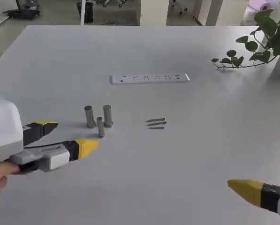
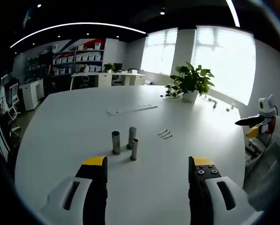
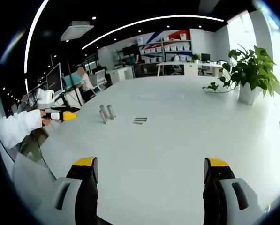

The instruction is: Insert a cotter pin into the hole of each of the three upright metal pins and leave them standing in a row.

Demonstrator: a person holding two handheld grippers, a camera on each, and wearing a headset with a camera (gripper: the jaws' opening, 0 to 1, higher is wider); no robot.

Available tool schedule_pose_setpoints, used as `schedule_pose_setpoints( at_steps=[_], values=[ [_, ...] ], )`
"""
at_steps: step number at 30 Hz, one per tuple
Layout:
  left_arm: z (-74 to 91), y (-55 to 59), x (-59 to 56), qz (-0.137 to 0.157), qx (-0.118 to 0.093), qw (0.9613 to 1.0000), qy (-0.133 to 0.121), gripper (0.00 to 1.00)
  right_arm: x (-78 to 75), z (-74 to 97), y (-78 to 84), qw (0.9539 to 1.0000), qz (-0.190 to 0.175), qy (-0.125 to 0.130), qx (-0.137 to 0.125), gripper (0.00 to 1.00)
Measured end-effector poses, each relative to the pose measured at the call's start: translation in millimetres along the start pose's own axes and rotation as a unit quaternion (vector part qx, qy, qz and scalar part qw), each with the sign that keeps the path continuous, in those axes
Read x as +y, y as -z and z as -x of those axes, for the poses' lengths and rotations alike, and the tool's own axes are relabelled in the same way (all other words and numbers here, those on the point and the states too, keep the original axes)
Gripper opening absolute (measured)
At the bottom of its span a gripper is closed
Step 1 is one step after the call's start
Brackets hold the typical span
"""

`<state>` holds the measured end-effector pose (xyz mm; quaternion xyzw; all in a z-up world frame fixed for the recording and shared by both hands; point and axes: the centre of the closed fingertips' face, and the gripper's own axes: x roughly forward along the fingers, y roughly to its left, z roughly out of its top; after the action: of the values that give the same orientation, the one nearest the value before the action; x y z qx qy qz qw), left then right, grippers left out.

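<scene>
Left gripper [image 2: 148,163]: jaws spread wide, holding nothing. Right gripper [image 3: 151,162]: also spread, empty

Three metal pins [image 1: 100,126] stand upright in a tight cluster just ahead of the left gripper's tips. Three cotter pins [image 1: 156,123] lie flat beside the cluster, well ahead of the right gripper. None inserted yet

Risks, as judged:
- cluster is tight, so a wide jaw closing on one pin may topple its neighbour
- cotter pins are thin and flat, likely to skid when pinched
- an unsteadied pin may tip during insertion

Bright, even daylight from windows [image 2: 224,61]; soft shadows, fisheye bending at edges.
</scene>
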<state>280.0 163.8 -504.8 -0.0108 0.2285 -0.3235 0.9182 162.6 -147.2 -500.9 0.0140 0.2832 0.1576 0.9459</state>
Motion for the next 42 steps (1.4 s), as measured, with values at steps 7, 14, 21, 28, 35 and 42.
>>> schedule_pose_setpoints(
  at_steps=[7,14,21,28,35,42],
  values=[
    [-13.6,-4.6,0.5,-0.002,0.0,0.9999,0.011,0.66,-0.4,1.3,-0.2,1.0,0.006,0.004,0.004,0.93],
    [-29.5,-2.4,1.9,-0.001,0.01,0.9998,0.018,0.6,2.3,1.0,0.0,0.9998,0.017,0.002,0.011,0.93],
    [-44.8,-0.7,2.1,0.003,0.017,0.9997,0.019,0.57,5.7,-0.5,-1.3,0.9997,0.02,-0.002,0.013,0.93],
    [-59.4,2.0,5.3,0.002,0.022,0.9997,0.014,0.53,5.6,-0.8,-1.3,0.9997,0.021,-0.001,0.013,0.92],
    [-69.8,10.7,13.1,0.0,0.036,0.9993,-0.005,0.46,8.8,-1.5,1.1,0.9996,0.02,-0.007,0.017,0.92],
    [-80.6,22.4,23.9,0.007,0.05,0.9983,-0.027,0.41,11.8,-3.3,1.3,0.9997,0.015,-0.014,0.016,0.92]
  ],
)
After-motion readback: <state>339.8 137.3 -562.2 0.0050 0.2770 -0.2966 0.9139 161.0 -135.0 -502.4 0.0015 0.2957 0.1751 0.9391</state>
